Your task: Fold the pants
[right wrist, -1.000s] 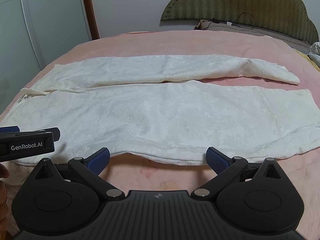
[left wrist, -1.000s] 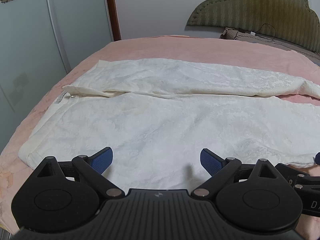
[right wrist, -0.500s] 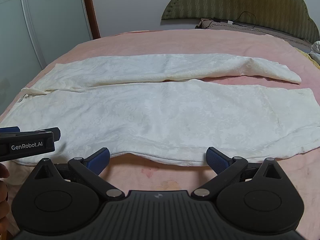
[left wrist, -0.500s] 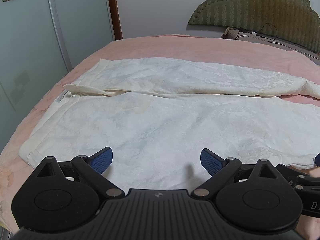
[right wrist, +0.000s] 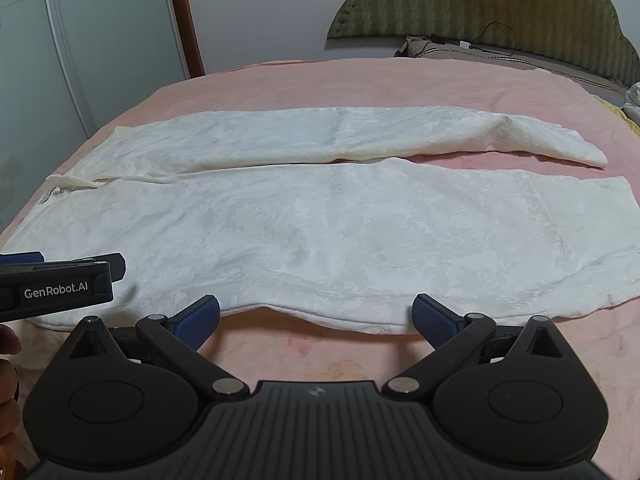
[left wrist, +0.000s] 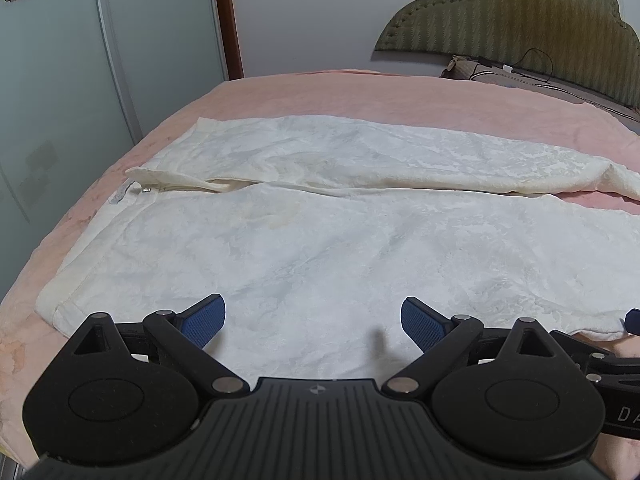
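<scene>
Ahead, white pants flat on bed, right tool gaping at hem

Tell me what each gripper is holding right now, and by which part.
Nothing. The left gripper and right gripper are both open above the near edge of the pants.

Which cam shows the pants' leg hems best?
Right wrist: both leg hems of the white pants lie in frame at right. Left wrist shows the waistband and zipper up close, but the hems run off its right edge.
</scene>
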The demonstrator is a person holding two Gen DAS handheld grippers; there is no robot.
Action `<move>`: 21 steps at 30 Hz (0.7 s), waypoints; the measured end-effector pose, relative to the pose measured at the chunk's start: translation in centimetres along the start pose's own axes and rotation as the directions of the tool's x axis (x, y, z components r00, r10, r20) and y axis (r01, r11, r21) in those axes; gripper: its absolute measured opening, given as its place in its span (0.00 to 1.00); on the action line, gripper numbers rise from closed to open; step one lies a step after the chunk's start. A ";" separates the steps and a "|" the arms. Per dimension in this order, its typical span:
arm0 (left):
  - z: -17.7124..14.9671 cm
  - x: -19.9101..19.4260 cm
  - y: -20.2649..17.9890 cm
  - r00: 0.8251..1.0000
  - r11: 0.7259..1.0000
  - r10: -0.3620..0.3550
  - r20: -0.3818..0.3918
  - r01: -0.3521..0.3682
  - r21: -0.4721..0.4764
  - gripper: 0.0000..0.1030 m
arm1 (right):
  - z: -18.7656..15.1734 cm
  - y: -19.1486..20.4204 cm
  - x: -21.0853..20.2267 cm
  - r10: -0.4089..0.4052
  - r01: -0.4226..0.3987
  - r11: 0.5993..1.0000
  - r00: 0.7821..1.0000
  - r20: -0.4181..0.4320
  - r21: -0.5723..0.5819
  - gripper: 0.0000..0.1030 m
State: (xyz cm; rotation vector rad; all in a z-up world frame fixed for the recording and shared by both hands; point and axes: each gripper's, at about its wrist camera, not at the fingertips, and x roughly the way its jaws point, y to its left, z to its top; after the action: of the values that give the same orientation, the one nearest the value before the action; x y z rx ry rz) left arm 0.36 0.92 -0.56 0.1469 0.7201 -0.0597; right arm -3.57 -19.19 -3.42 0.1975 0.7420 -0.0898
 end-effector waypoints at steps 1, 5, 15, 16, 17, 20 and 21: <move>0.0 0.0 0.0 1.000 1.000 0.000 0.000 0.000 0.000 0.94 | 0.0 0.0 0.0 0.000 0.000 1.000 1.000 0.000 0.000 1.00; 0.0 0.0 0.0 1.000 1.000 0.000 0.000 0.000 0.001 0.94 | 0.0 0.0 0.0 0.000 0.000 1.000 1.000 0.000 0.001 1.00; -0.1 0.1 0.1 1.000 1.000 -0.001 0.004 0.001 -0.006 0.94 | -0.1 0.2 0.0 0.002 -0.002 1.000 1.000 0.000 -0.001 1.00; -0.1 0.1 0.1 1.000 1.000 -0.001 0.004 0.001 -0.006 0.94 | -0.1 0.2 0.0 0.002 -0.002 1.000 1.000 0.000 -0.001 1.00; -0.1 0.1 0.1 1.000 1.000 -0.002 0.004 0.002 -0.006 0.94 | -0.1 0.2 0.0 0.002 -0.002 1.000 1.000 0.000 -0.001 1.00; -0.2 0.1 0.1 1.000 1.000 0.001 0.002 -0.001 -0.005 0.94 | -0.1 0.2 0.0 0.003 -0.003 1.000 1.000 -0.001 -0.002 1.00; -0.1 0.1 0.1 1.000 1.000 0.001 0.001 -0.001 -0.005 0.94 | -0.1 0.2 0.0 0.003 -0.003 1.000 1.000 0.000 -0.002 1.00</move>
State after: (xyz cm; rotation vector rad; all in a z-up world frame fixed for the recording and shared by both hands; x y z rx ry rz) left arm 0.33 1.04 -0.71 0.1424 0.7195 -0.0569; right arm -3.57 -18.93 -3.47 0.1970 0.7421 -0.0860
